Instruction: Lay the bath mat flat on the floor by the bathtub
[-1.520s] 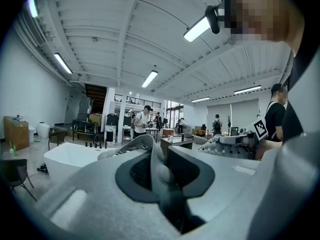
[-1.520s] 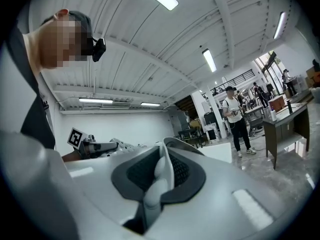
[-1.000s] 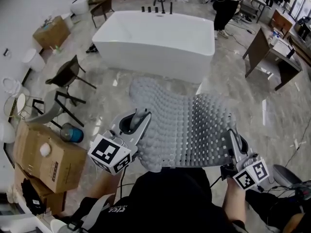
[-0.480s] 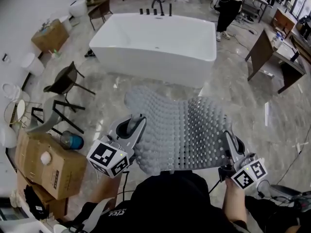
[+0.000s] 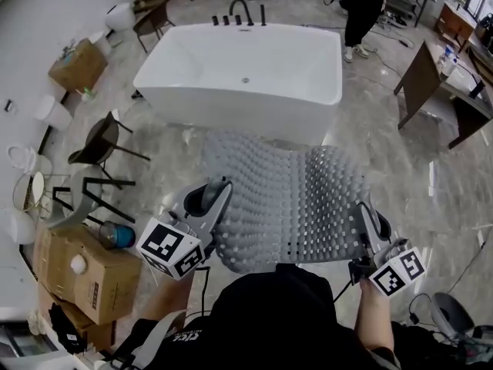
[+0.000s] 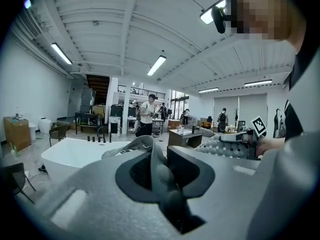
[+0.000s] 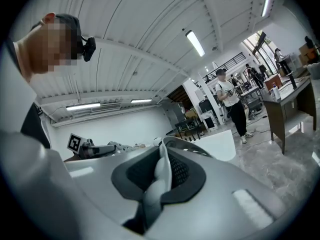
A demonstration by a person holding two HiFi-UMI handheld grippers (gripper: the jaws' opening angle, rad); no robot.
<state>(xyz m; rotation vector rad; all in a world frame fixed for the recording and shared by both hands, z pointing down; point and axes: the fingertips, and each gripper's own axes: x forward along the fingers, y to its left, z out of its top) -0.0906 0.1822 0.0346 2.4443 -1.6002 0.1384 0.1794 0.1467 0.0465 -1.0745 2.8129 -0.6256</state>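
Left hand-held gripper, right hand-held gripper: pinching bath mat | near edge part-hidden

Left tool and right tool point forward, well apart, jaws clamped.

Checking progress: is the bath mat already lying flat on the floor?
No, the bath mat is held up by the left gripper and right gripper.
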